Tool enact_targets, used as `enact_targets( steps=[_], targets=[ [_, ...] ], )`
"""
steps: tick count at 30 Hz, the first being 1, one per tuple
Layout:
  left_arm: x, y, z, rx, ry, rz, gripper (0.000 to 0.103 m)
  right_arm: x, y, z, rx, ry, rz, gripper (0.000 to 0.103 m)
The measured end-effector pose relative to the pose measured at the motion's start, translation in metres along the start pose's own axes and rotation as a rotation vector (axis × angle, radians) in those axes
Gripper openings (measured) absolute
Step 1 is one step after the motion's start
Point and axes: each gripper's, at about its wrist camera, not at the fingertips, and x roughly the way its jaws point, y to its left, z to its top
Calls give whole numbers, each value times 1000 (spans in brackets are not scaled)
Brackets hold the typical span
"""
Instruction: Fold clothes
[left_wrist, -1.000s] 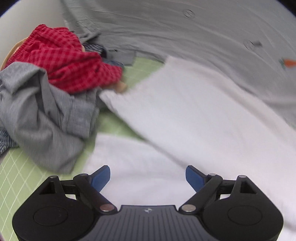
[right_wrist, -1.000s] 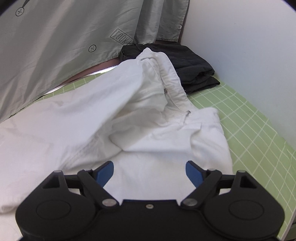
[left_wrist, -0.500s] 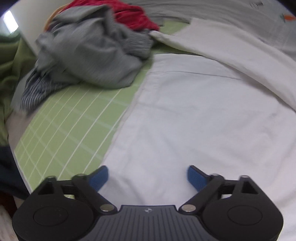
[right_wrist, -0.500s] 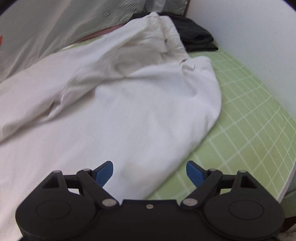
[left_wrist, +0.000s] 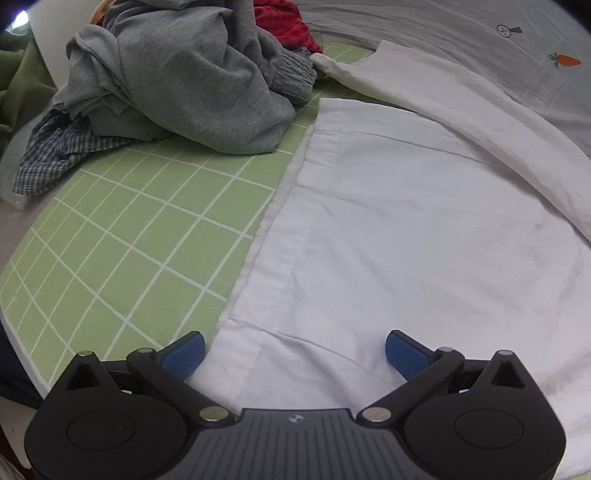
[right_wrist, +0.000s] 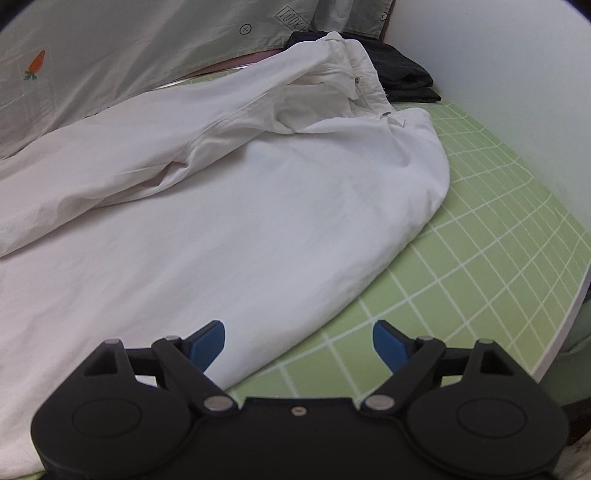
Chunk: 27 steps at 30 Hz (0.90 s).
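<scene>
White cotton trousers (left_wrist: 406, 229) lie spread across the green gridded mat (left_wrist: 122, 251) in front of you, with one leg laid flat and the other leg (left_wrist: 480, 122) folded diagonally over it. Your left gripper (left_wrist: 293, 349) hovers over the hemmed leg end, jaws wide apart, with the cloth below them and neither blue pad (left_wrist: 184, 352) pressing on it. Your right gripper (right_wrist: 298, 341) hovers over the rounded seat edge of the trousers (right_wrist: 258, 221), jaws also wide, one pad above white fabric and the other above bare mat (right_wrist: 480, 258). The waistband (right_wrist: 354, 70), with its buttons, lies at the far end beside a folded black garment (right_wrist: 402, 77). To the left of the leg end sits a crumpled pile: a grey garment (left_wrist: 192, 85), a red checked garment (left_wrist: 284, 22) and a blue checked garment (left_wrist: 59, 155). A grey sheet with a carrot print (right_wrist: 110, 48) hangs behind the mat.
</scene>
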Motion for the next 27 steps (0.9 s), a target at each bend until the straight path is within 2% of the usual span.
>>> enact_targets(
  steps=[1, 2, 3, 4, 6, 8, 11, 14, 21, 27],
  targets=[
    [-3, -1, -2, 23, -14, -12, 97, -2, 2, -5, 3, 4, 3, 88],
    [-6, -3, -3, 48, -30, -28, 87, -4, 5, -9, 5, 8, 4, 88],
    [-10, -5, -5, 73, -47, -41, 72, -5, 7, -13, 6, 12, 5, 88],
    [-13, -7, -6, 88, -59, -45, 64, -6, 9, -16, 7, 16, 5, 88],
    [-17, -10, -7, 113, -69, -66, 34, -8, 14, -20, 10, 19, 9, 88],
    [-19, -12, -8, 140, -70, -99, 23, -9, 20, -24, 12, 21, 14, 88],
    [-21, -2, -14, 118, -59, -131, 17, -12, 32, -28, -3, 20, 23, 88],
    [-25, 18, -22, 64, -39, -164, 16, -17, 41, -30, -16, 13, 32, 88],
    [-32, 87, -34, -106, -7, -109, 16, -20, 44, -35, -15, 6, 40, 88],
    [-34, 85, -33, -102, -20, -62, 17, -11, 20, -34, 35, -9, 30, 88]
  ],
)
